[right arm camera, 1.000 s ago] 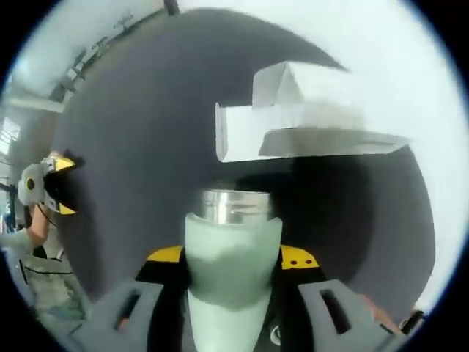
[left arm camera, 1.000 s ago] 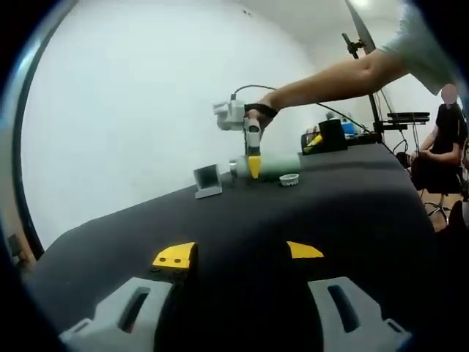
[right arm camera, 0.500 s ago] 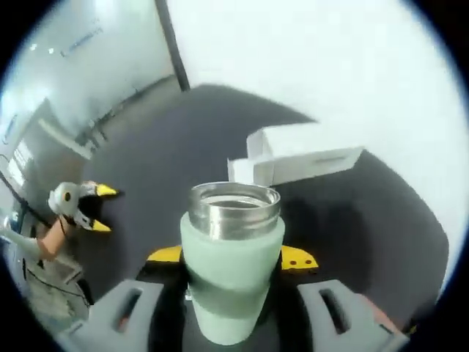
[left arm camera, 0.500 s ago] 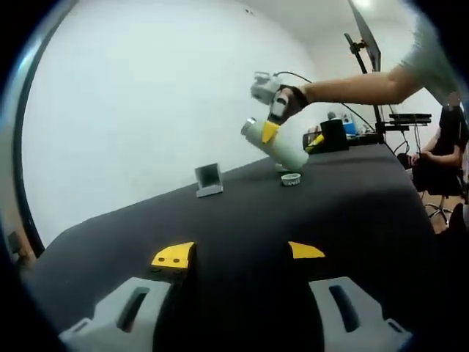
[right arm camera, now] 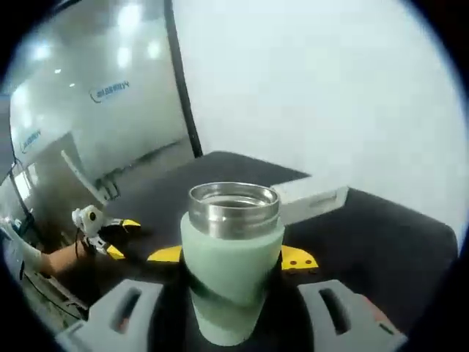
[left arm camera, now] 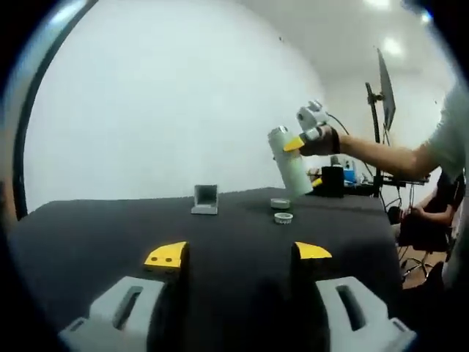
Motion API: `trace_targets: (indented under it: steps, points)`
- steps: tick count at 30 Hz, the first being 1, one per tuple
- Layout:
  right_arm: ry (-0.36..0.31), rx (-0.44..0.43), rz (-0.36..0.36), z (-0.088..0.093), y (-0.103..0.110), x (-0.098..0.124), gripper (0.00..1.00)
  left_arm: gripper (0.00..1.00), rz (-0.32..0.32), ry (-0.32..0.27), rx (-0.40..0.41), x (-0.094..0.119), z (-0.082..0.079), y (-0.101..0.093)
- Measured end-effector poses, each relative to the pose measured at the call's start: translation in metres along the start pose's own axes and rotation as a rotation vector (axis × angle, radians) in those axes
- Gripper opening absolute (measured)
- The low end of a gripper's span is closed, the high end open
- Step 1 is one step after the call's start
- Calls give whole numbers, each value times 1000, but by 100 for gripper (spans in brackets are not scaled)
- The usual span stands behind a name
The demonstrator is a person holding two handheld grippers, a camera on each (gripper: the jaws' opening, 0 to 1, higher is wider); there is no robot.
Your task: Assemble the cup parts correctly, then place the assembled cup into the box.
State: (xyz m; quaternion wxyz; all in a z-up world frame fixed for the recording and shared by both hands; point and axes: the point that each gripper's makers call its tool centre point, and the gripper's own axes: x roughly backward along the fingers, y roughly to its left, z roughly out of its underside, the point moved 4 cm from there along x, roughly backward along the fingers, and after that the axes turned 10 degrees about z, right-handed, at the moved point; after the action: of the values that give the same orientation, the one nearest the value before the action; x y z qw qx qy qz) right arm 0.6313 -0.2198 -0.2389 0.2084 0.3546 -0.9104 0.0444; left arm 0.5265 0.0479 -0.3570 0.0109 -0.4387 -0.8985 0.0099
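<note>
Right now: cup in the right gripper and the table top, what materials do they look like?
Cup: bare rim looks like brushed stainless steel, bright and reflective; the pale green body is matte, probably a painted or silicone-type coat, can't tell which. Table: matte black, no glare, looks like cloth or a soft mat rather than a hard surface. The right gripper is shut on the cup.

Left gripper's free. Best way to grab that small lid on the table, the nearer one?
Judging from the left gripper view: take the lid by its rim, coming from above. It looks like a low round piece lying flat on the table, so the sides offer little height. The left gripper is open. A second piece lies just behind it.
</note>
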Motion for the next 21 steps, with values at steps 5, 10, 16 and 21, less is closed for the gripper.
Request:
trace_targets:
  steps: [5,10,16,21]
  points:
    - [-113,-4,-10,-11,5,11,43,53,12,21,-8,0,2,-2]
    - [-220,13,0,-8,18,18,43,53,14,18,0,1,3,-2]
    - [-321,61,22,12,40,25,43,53,17,24,0,1,4,-2]
    - [-401,148,30,30,61,31,43,53,18,21,3,1,4,-1]
